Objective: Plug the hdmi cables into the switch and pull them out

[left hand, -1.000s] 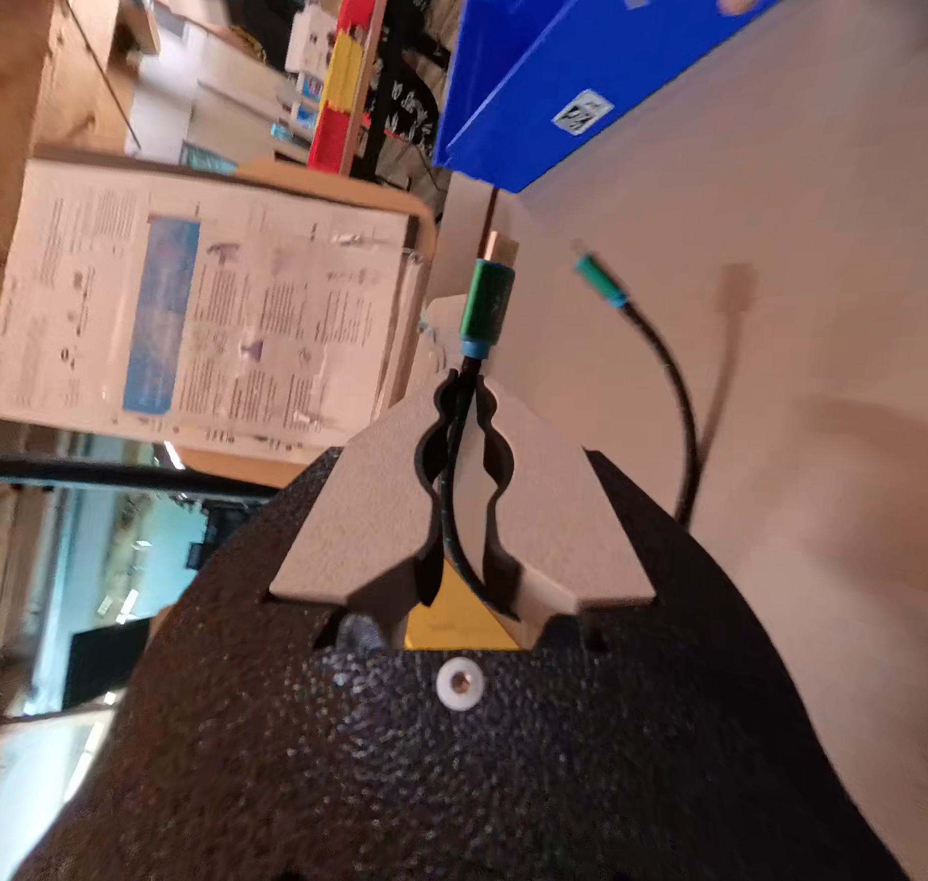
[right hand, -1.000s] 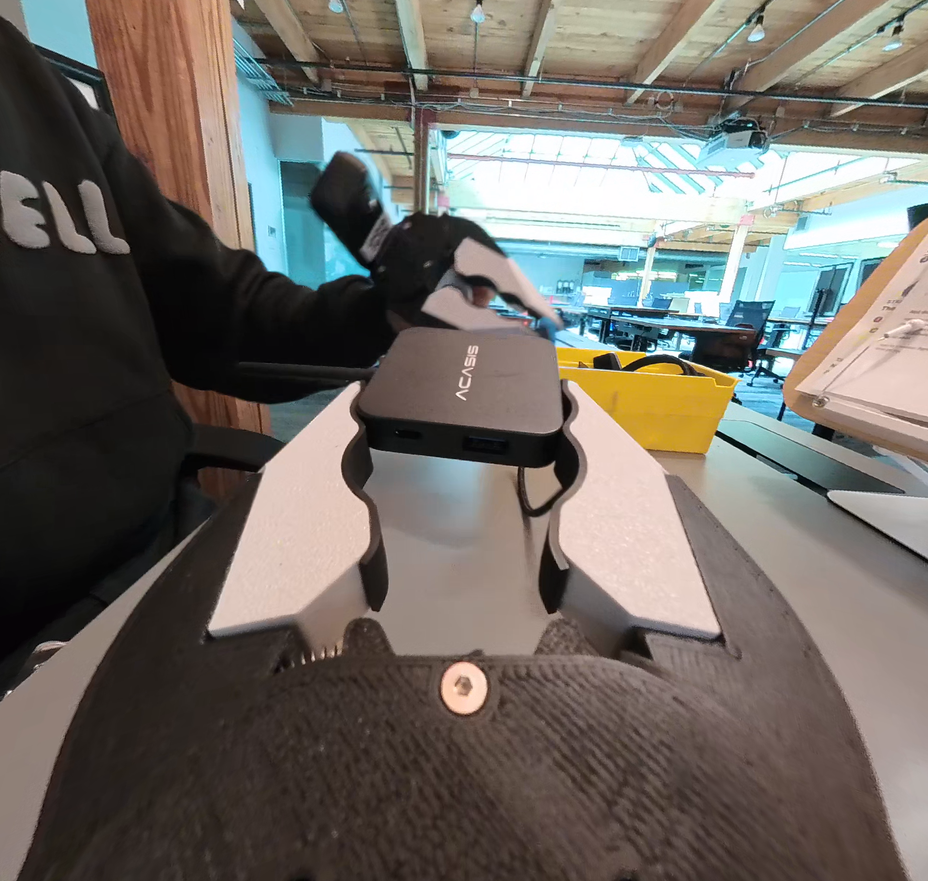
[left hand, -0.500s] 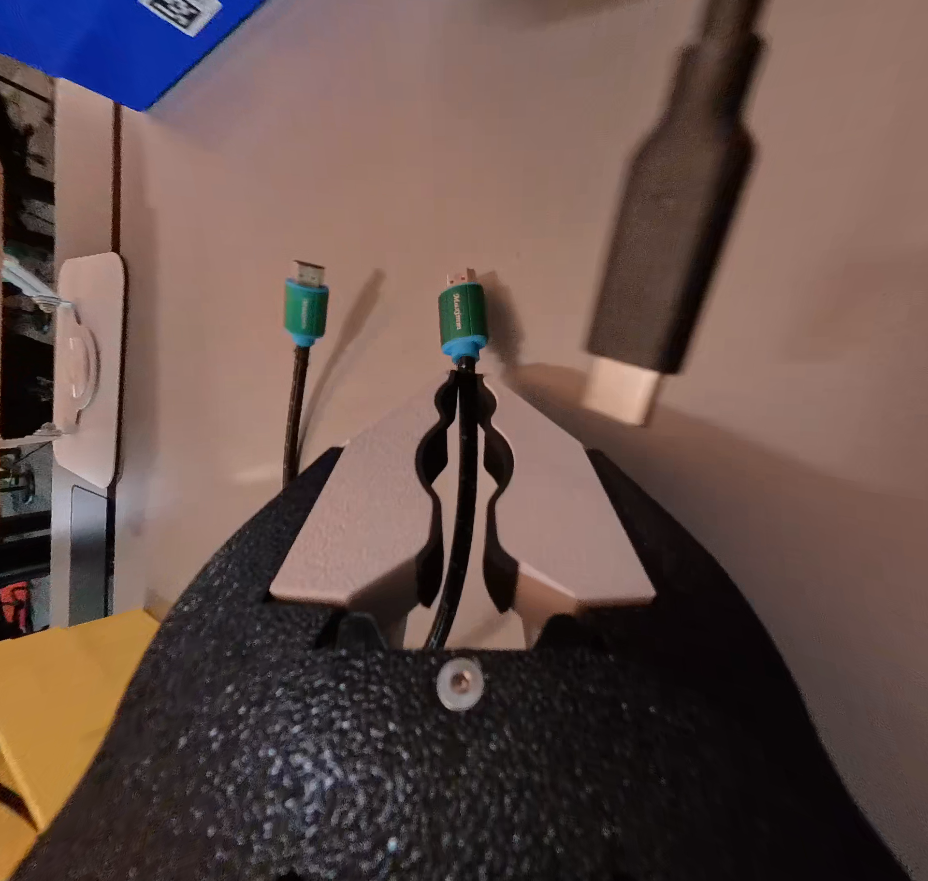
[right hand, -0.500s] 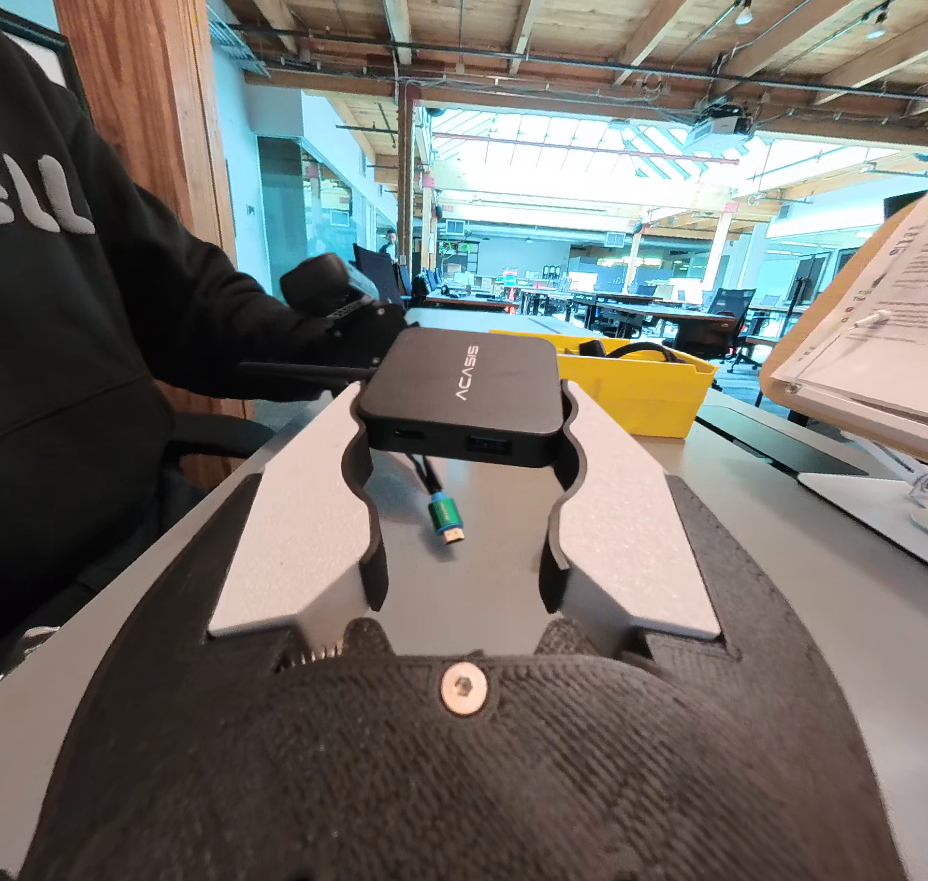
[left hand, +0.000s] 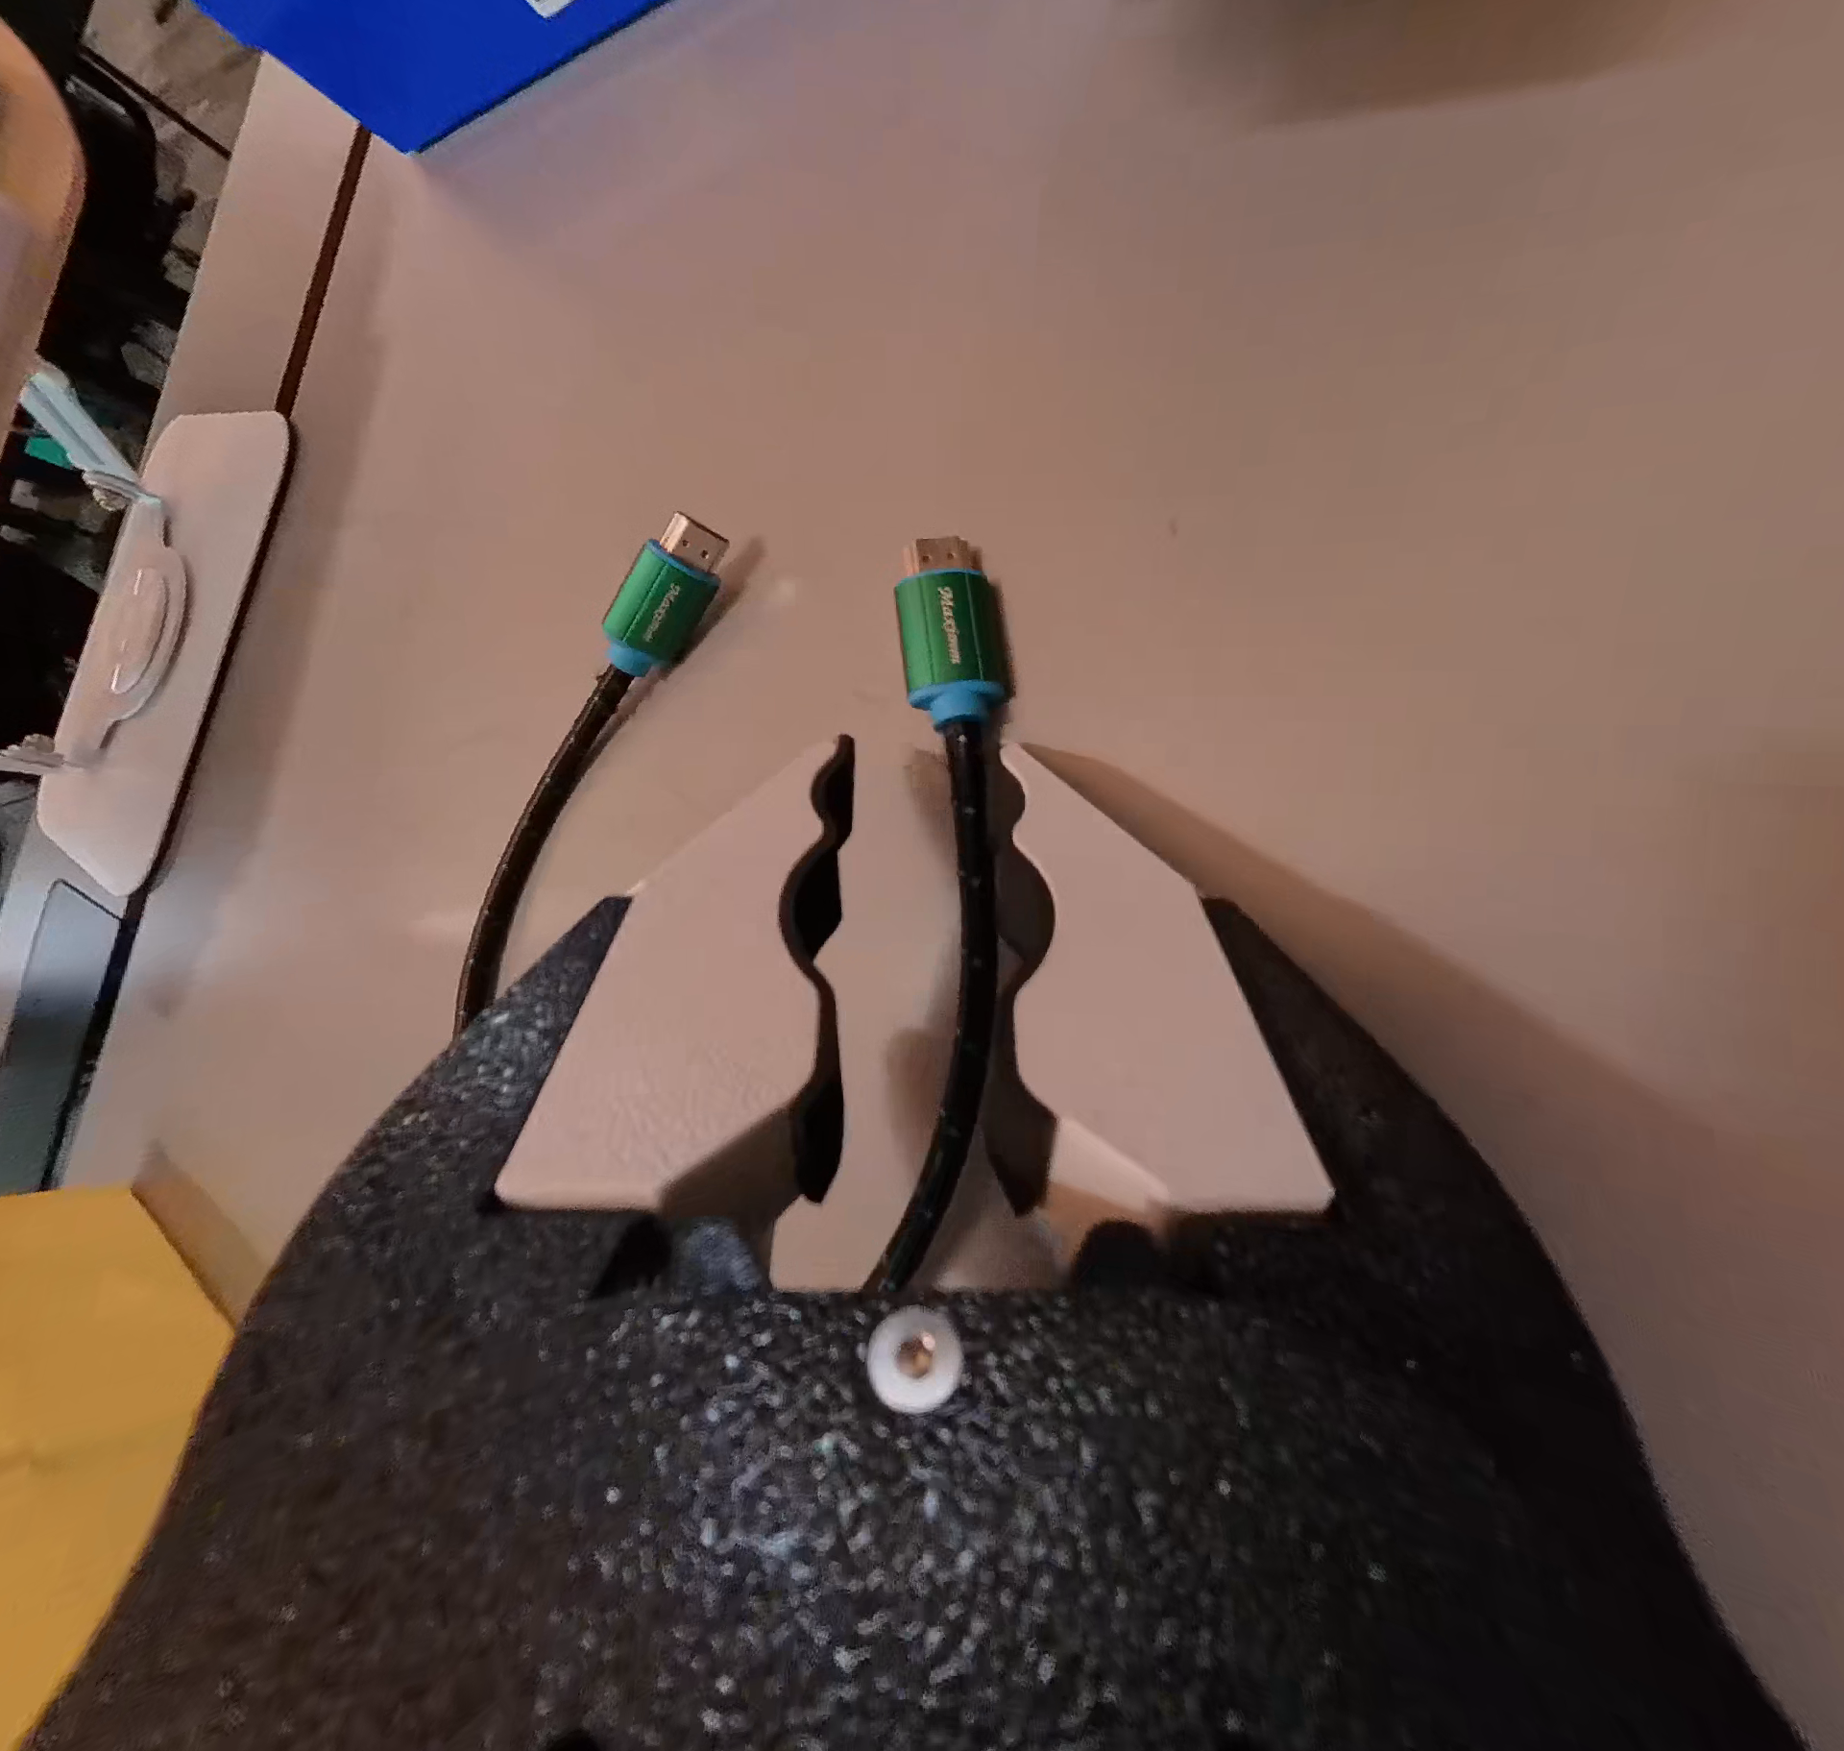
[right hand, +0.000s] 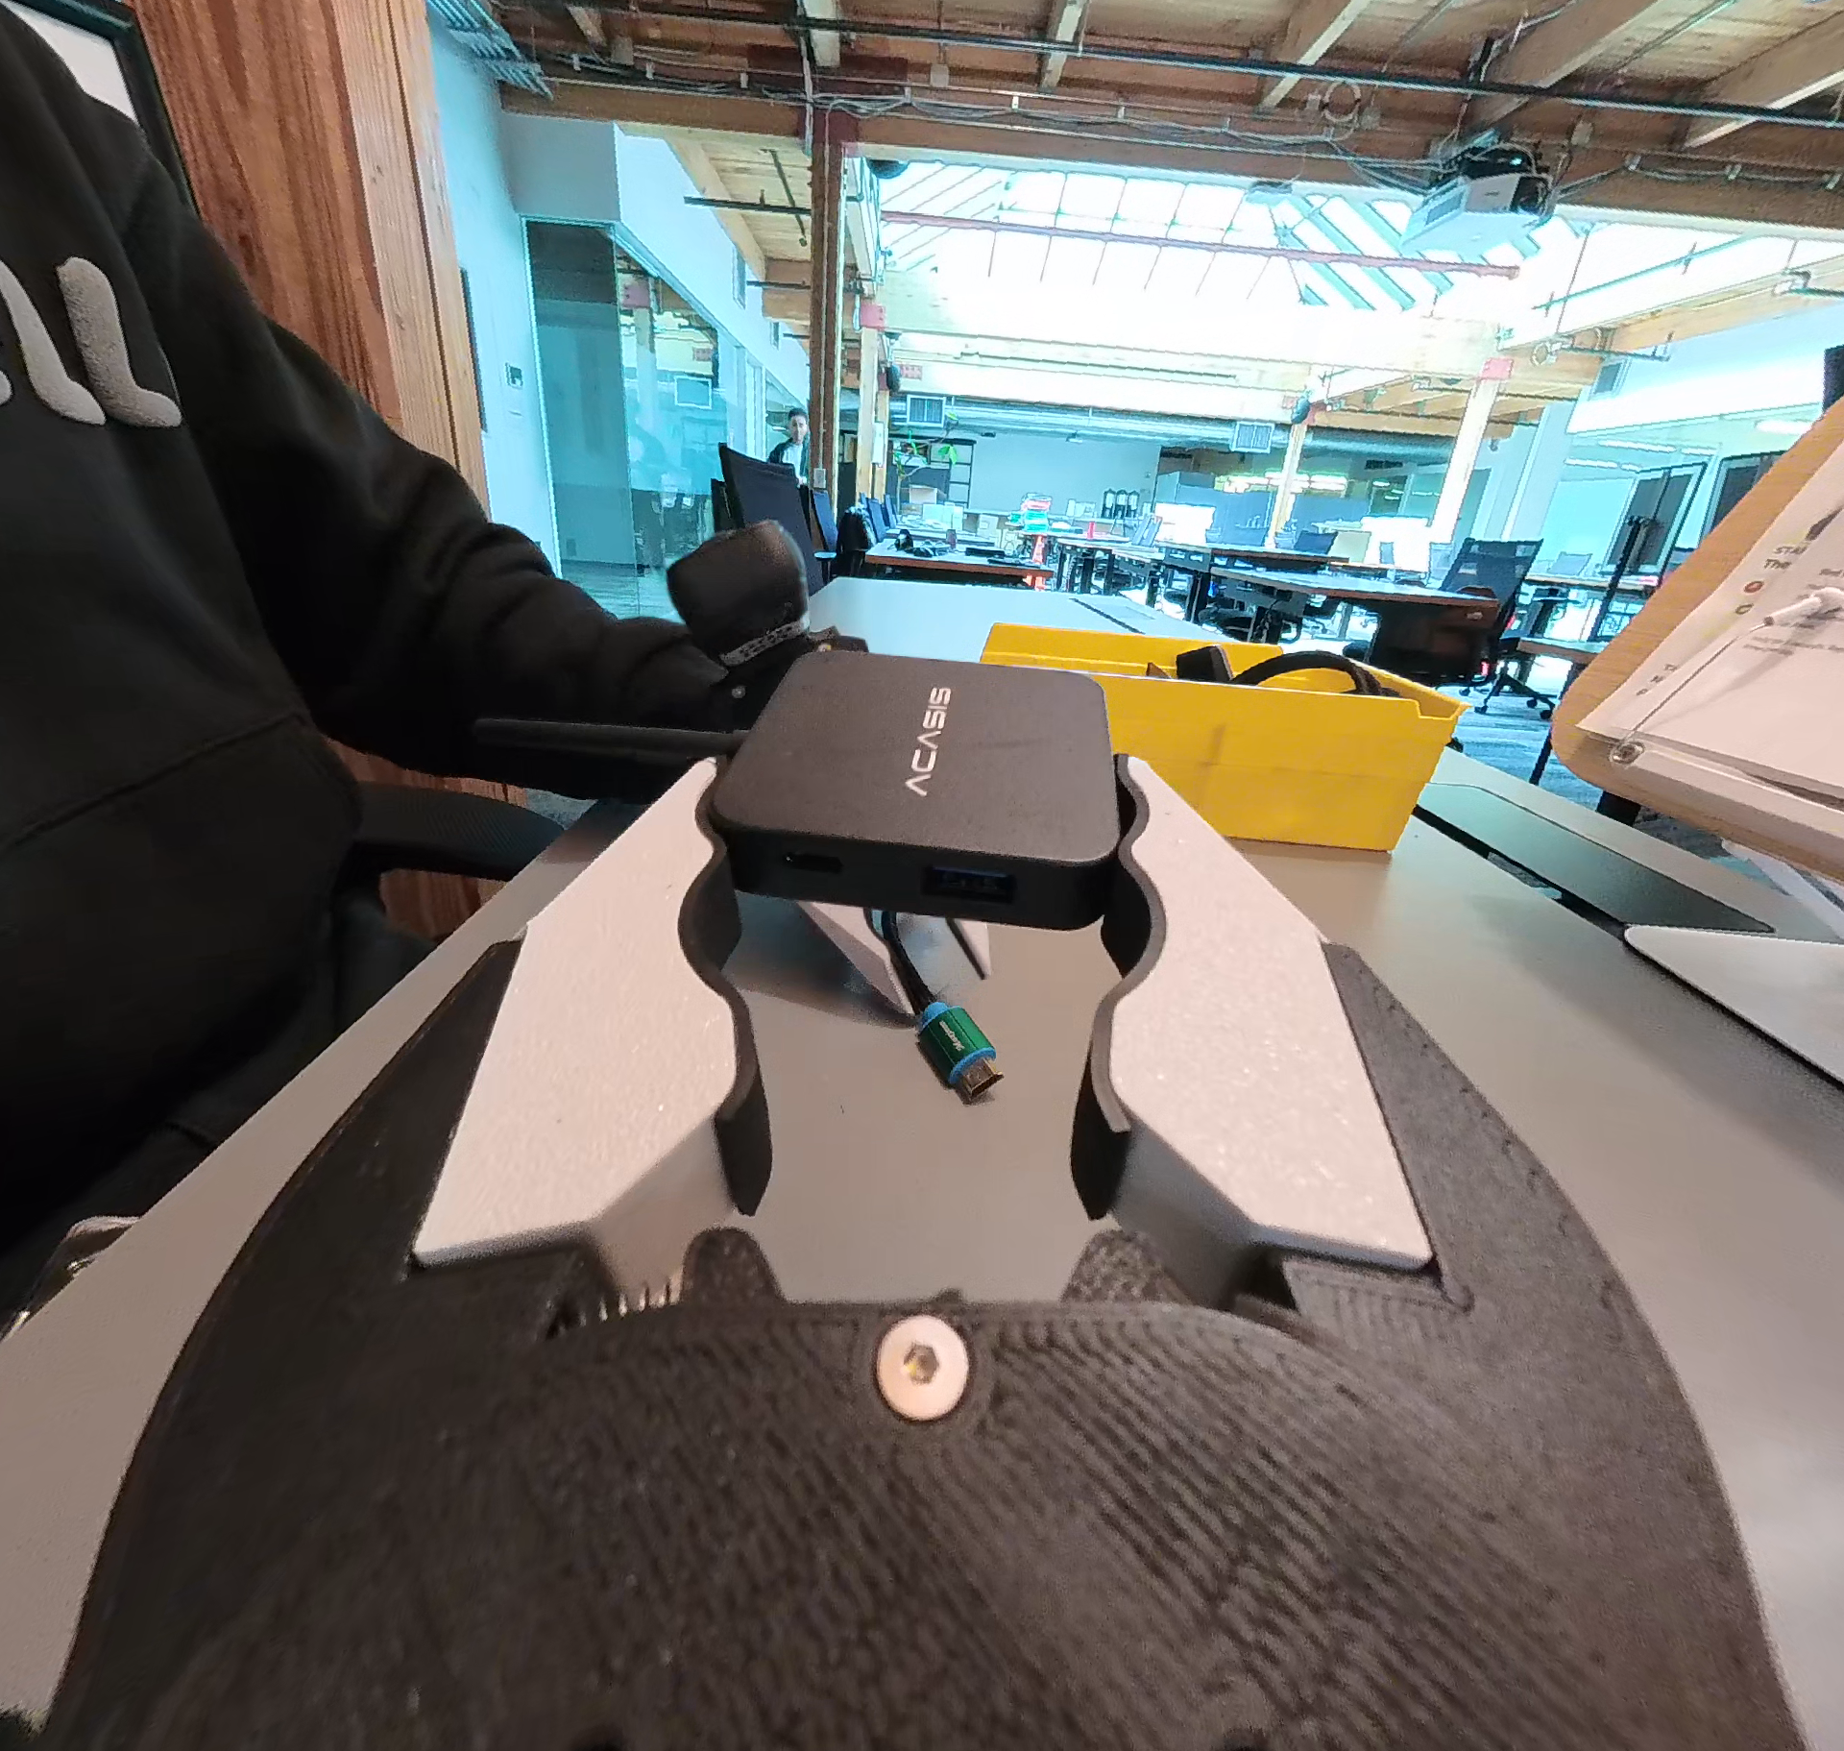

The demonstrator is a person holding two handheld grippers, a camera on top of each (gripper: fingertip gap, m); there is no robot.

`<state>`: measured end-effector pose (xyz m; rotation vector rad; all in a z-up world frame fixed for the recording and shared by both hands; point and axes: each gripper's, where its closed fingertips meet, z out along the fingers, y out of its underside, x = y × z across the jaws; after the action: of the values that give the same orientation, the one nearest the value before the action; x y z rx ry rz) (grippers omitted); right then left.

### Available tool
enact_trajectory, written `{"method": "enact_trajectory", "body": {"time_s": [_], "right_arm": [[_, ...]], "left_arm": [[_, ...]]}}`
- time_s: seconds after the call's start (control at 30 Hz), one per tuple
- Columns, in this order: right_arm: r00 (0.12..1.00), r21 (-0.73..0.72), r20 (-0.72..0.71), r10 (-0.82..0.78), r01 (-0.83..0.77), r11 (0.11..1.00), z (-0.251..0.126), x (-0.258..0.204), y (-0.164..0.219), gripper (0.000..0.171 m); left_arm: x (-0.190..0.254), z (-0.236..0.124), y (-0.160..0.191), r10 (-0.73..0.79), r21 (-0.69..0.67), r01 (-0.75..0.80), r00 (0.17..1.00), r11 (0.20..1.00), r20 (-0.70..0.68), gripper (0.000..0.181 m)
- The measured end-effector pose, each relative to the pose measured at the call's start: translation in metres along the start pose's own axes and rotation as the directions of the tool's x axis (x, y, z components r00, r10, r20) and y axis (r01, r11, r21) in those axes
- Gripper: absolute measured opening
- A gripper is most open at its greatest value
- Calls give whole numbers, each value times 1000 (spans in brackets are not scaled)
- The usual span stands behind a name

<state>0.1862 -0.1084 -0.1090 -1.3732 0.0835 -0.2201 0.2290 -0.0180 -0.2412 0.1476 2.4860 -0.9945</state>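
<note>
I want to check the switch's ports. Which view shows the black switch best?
The right wrist view: the switch sits clamped between the right gripper fingers, its port side facing the camera. The left wrist view doesn't show it.

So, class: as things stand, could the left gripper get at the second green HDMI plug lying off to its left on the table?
Probably yes. The left gripper is open, the second plug lies bare on the table with nothing over it. But the first cable lies between the fingers, so it must lift clear first.
</note>
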Motion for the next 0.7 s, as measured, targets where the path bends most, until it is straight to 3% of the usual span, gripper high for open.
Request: {"method": "enact_trajectory", "body": {"time_s": [0.13, 0.4, 0.7], "right_arm": [[1000, -26, 0, 1, -1, 1000, 2, 0, 5, 73], [1000, -25, -4, 3, -3, 1000, 1, 1, 5, 73], [1000, -43, 3, 12, -12, 999, 4, 0, 10, 73]], "left_arm": [[4, -1, -14, -65, 40, 66, 997, 997, -47, 27], [3, 4, -5, -41, -42, 40, 999, 998, -27, 33], [2, 9, -3, -35, -14, 36, 997, 999, 70, 9]]}}
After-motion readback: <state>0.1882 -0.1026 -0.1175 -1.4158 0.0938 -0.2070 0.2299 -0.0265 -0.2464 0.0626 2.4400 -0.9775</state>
